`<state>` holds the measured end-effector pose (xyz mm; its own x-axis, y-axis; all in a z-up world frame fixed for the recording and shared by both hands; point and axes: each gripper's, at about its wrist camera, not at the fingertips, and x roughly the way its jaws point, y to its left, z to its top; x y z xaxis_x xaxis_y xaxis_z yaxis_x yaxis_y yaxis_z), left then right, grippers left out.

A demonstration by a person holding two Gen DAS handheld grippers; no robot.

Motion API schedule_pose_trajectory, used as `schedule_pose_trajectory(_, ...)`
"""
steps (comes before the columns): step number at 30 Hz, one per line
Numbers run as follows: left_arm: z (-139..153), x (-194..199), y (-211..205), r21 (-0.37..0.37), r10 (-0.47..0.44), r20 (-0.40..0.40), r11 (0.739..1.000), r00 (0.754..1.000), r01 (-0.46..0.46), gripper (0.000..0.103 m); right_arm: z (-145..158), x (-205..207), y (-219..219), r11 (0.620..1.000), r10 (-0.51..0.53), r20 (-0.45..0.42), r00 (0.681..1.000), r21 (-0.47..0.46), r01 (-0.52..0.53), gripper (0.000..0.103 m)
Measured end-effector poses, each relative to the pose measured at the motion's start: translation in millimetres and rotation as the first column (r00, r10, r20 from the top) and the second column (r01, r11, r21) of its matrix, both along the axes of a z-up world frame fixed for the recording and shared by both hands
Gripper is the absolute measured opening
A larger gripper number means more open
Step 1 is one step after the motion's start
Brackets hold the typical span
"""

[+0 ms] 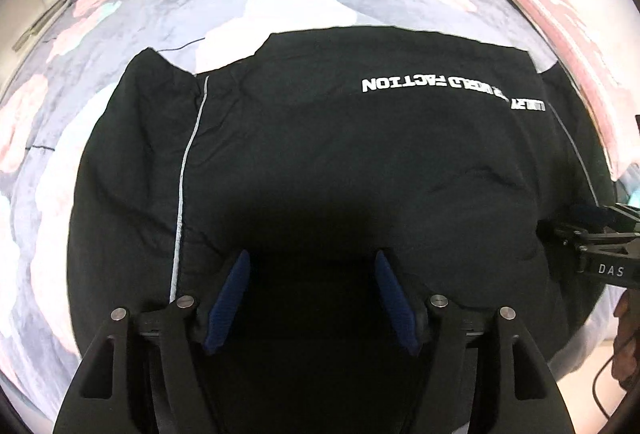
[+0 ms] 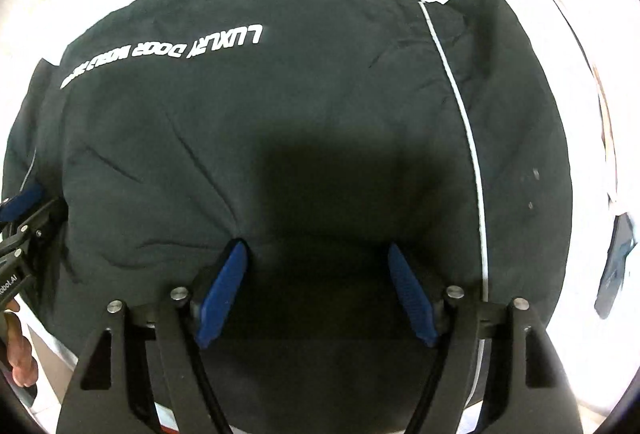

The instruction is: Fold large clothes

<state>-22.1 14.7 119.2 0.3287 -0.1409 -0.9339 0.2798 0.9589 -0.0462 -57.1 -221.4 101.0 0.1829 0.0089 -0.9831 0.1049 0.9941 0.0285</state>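
The near hem of the black jacket with white lettering [image 1: 320,154] is hidden behind the gripper bodies. In the right wrist view the bedding around it is washed out to white, and the small dark flat object [image 2: 614,266] at the right edge cannot be identified.

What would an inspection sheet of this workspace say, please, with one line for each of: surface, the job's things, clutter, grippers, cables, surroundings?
Surface: bed with a grey floral bedspread, pink and pale patches.
Job's things: black garment spread flat, white lettering upside down to the cameras, pale piping near each side edge, light creases.
Clutter: pink patterned item lying at the garment's right side; dark flat object at the bed edge, unidentifiable.
Grippers: left gripper open above the garment's near edge, nothing between its blue pads; right gripper likewise open and empty.
Cables: thin dark cable beside the person's hand.
Surroundings: pale wall beyond the bed; overexposed in the right wrist view.
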Motion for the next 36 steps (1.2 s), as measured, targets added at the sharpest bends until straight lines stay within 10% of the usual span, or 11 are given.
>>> schedule_pose_trajectory(6, 64.3, -0.1, 8.5, 0.037, 0.018, 0.146, 0.999, 0.989, -0.024, 0.067, 24.8, 19.1, -2.3, 1.0, -0.01, -0.077, 0.997, 0.001, 0.011, 0.079)
schedule_pose_trajectory(18, 229.9, 7.1, 19.4, -0.257, 0.088, 0.285, 0.966, 0.955, -0.013, 0.067, 205.6, 14.0, 22.4, 0.999, 0.044, 0.265, 0.963, -0.006, -0.044, 0.08)
schedule_pose_trajectory(23, 257.4, -12.1, -2.7, -0.05, 0.1, 0.413, 0.995, 0.905, -0.087, 0.067, 262.6, 10.4, 31.6, 0.999, 0.037, 0.368, 0.929, -0.031, -0.028, 0.082)
schedule_pose_trajectory(31, 283.4, -45.4, -9.6, -0.008, 0.125, 0.518, 0.99, 0.846, -0.141, 0.067, 281.4, -6.3, 30.2, 1.0, -0.006, 0.431, 0.902, -0.003, 0.008, 0.086)
schedule_pose_trajectory(36, 286.6, -50.5, -14.9, 0.0, 0.115, 0.509, 0.991, 0.853, -0.133, 0.067, 266.4, -6.4, 32.4, 1.0, -0.005, 0.399, 0.917, 0.006, 0.002, 0.086)
